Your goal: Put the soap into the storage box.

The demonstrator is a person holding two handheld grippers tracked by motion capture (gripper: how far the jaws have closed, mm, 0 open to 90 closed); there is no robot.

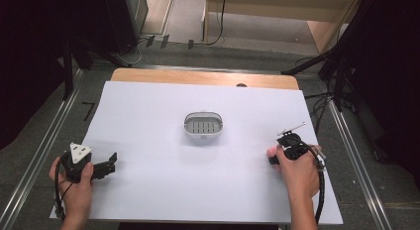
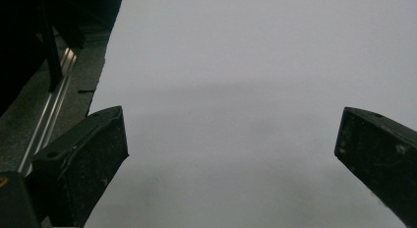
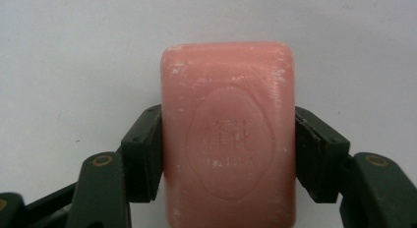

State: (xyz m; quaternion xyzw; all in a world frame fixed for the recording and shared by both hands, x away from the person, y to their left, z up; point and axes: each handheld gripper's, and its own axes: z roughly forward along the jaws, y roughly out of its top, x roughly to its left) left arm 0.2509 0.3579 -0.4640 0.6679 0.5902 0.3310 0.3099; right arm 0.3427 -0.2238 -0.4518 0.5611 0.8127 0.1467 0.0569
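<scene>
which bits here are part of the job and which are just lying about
In the job:
- pink soap bar, clamped in the right gripper
- soap dish at mid-table, likely its target

Lying about:
- left gripper, open, resting on the white sheet
- cables on the floor beyond the table

Even overhead light leaves the white sheet (image 1: 148,180) bright against dark upper corners, with soft faint shadows, while the left gripper view is hazy and unfocused.
</scene>
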